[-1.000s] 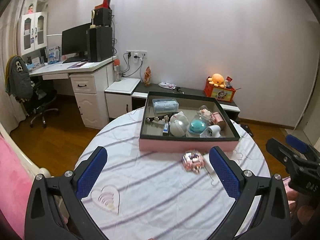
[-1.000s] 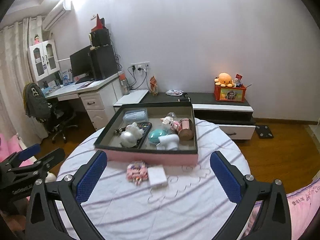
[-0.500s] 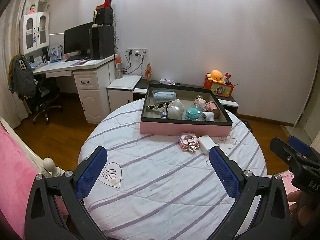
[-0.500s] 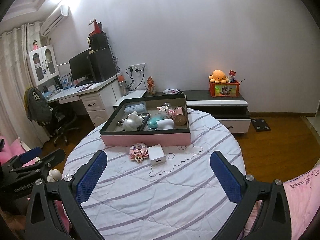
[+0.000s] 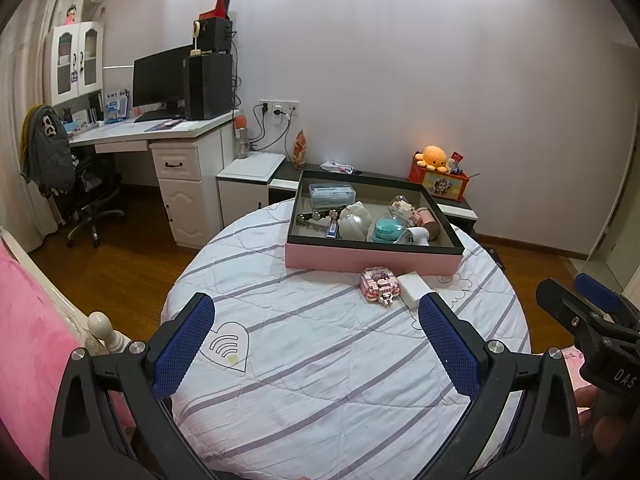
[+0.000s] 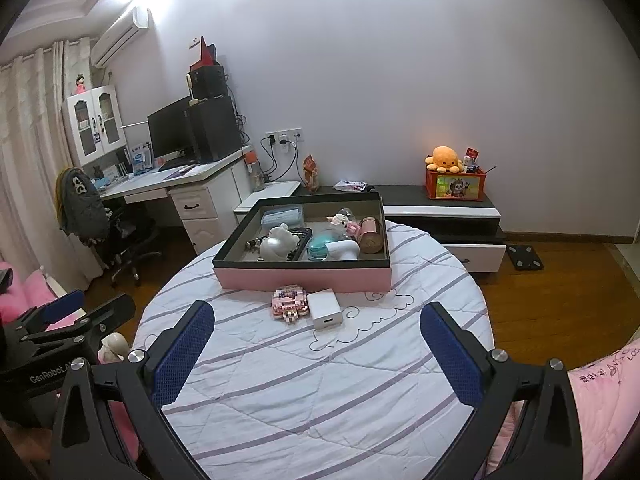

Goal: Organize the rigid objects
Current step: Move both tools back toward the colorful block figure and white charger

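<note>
A pink-sided box with a dark rim (image 5: 372,258) (image 6: 300,276) stands at the far side of the round table and holds several small items. In front of it lie a pink brick-built toy (image 5: 379,285) (image 6: 290,302) and a white square charger (image 5: 415,286) (image 6: 325,308). My left gripper (image 5: 316,342) is open and empty, held back above the near part of the table. My right gripper (image 6: 316,342) is open and empty too, well short of the toy and charger. Each gripper shows at the edge of the other's view.
The table wears a white quilted cloth with purple stripes (image 5: 320,360). A white desk with a monitor (image 5: 160,80) and an office chair (image 5: 84,196) stand at the left. A low cabinet with an orange plush (image 6: 444,160) runs along the wall. Pink bedding (image 5: 28,340) lies at the left.
Both grippers have drawn back and up from the box, so the table, the toy and the charger look smaller and farther. Both stay open and empty.
</note>
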The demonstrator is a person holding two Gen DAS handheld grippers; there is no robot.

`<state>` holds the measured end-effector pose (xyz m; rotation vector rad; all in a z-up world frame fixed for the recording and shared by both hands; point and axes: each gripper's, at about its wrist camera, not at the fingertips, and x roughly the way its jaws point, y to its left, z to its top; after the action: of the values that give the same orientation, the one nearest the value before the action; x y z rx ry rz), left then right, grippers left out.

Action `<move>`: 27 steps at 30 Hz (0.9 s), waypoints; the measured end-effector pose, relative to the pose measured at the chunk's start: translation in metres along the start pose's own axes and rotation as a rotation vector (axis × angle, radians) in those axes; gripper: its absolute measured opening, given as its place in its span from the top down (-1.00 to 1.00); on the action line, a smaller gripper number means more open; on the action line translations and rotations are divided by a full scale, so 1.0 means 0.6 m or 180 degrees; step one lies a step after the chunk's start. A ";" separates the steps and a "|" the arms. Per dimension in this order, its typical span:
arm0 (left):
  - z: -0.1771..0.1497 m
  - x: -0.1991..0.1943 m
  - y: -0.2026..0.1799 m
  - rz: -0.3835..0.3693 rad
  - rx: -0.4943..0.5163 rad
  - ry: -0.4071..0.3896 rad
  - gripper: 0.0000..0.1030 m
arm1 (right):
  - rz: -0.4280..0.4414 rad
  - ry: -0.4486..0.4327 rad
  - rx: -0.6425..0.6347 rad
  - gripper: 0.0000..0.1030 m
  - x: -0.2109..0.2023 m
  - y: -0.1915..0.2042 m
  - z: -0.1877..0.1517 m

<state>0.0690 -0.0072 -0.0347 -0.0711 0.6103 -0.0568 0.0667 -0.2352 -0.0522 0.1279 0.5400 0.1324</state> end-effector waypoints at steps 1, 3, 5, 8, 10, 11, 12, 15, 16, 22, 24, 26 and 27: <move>-0.001 -0.001 0.000 -0.0002 -0.0006 -0.0002 -1.00 | 0.0002 0.0003 -0.0004 -1.00 0.001 -0.001 -0.001; -0.001 -0.001 0.001 -0.0008 -0.0008 0.0003 -1.00 | -0.0001 0.0005 0.0000 -1.00 -0.001 0.000 0.000; -0.001 0.000 0.001 -0.0008 -0.0010 0.0002 -1.00 | 0.0001 0.0005 -0.0003 -1.00 -0.002 0.002 0.000; -0.001 0.007 -0.001 -0.0003 -0.0016 0.0026 -1.00 | -0.0007 0.0020 -0.0018 -1.00 0.001 0.001 0.000; -0.002 0.014 0.000 -0.0003 -0.0024 0.0055 -1.00 | -0.0009 0.0057 -0.0033 -1.00 0.006 0.002 0.000; -0.004 0.017 0.000 -0.0005 -0.0026 0.0071 -1.00 | -0.0013 0.0074 -0.0039 -1.00 0.011 0.001 0.000; -0.005 0.023 0.000 -0.0008 -0.0024 0.0094 -1.00 | -0.0020 0.0093 -0.0046 -1.00 0.016 0.000 0.001; -0.008 0.044 -0.003 -0.0012 -0.0017 0.0168 -1.00 | -0.0039 0.0177 -0.0069 -1.00 0.036 -0.004 -0.001; -0.009 0.049 -0.001 -0.0019 -0.0018 0.0179 -1.00 | -0.0059 0.0216 -0.0077 -1.00 0.045 -0.006 -0.002; -0.012 0.093 -0.008 -0.0040 -0.0001 0.0282 -1.00 | -0.0089 0.0424 -0.0086 -1.00 0.101 -0.022 -0.009; -0.012 0.110 -0.013 -0.0029 0.0014 0.0325 -1.00 | -0.0099 0.0497 -0.0117 -1.00 0.122 -0.024 -0.011; -0.012 0.127 -0.016 -0.0032 0.0028 0.0345 -1.00 | -0.0112 0.0579 -0.0147 -1.00 0.147 -0.028 -0.013; -0.012 0.133 -0.017 -0.0031 0.0035 0.0358 -1.00 | -0.0115 0.0618 -0.0161 -1.00 0.159 -0.029 -0.015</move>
<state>0.1296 -0.0239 -0.0853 -0.0604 0.7221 -0.0740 0.1446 -0.2363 -0.1107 0.0560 0.7318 0.1237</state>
